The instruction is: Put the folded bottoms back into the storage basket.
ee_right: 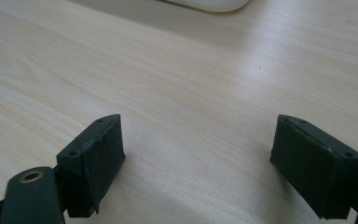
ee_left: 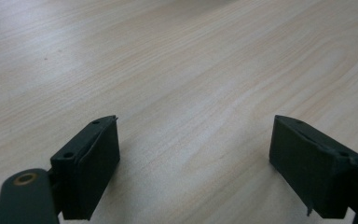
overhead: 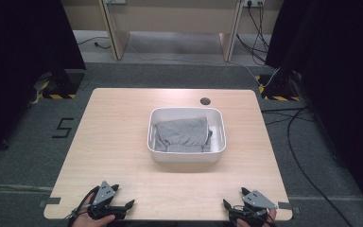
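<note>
Clearly, both our left gripper (overhead: 123,201) and right gripper (overhead: 234,202) rest open and empty; the soft grey cloth (overhead: 183,134) lies folded in the white bin (overhead: 186,156), best pinched at an edge.

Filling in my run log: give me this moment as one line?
left claw: open, empty | right claw: open, empty | grey cloth: folded in white tub | table: both claws at near edge

Grey cloth (overhead: 183,134) in a white tub (overhead: 187,156).
Folded and crumpled, it lies well beyond both grippers' fingers, untouched.
</note>
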Demonstrator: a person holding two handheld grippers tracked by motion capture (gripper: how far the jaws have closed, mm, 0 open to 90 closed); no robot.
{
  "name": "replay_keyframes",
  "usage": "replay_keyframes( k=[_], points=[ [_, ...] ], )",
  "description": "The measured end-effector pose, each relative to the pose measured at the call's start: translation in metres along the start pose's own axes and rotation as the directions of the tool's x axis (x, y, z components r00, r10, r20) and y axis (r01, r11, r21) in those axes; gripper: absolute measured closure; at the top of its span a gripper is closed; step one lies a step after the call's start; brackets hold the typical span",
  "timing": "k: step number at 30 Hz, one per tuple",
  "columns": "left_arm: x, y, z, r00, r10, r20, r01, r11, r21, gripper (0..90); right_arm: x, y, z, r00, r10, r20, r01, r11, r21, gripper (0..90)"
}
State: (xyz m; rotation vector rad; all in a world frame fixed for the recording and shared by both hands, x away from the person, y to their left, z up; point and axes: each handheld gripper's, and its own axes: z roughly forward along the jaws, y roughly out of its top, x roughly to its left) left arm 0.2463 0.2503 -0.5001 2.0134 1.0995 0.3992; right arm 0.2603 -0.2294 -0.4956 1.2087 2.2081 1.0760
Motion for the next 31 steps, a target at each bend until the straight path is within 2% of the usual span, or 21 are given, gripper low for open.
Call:
replay_keyframes(
  k=[6, 12, 31],
  points=[
    [-0.005, -0.007, -0.005, 0.9997, 0.011, -0.021, -0.011, 0.9998, -0.016, 14.8, 0.003, -0.010, -0.003, 1.0000, -0.003, 0.002, 0.003, 0.998, -0.055, 16.4],
    [-0.006, -0.010, -0.005, 0.9997, 0.016, -0.020, -0.016, 0.9994, -0.031, 14.2, 0.004, -0.013, -0.004, 1.0000, -0.001, 0.006, 0.002, 0.997, -0.071, 16.2],
    [-0.006, -0.010, -0.005, 0.9997, 0.018, -0.015, -0.019, 0.9993, -0.033, 14.1, 0.004, -0.013, -0.003, 1.0000, -0.007, 0.006, 0.007, 0.997, -0.075, 15.3]
  ],
)
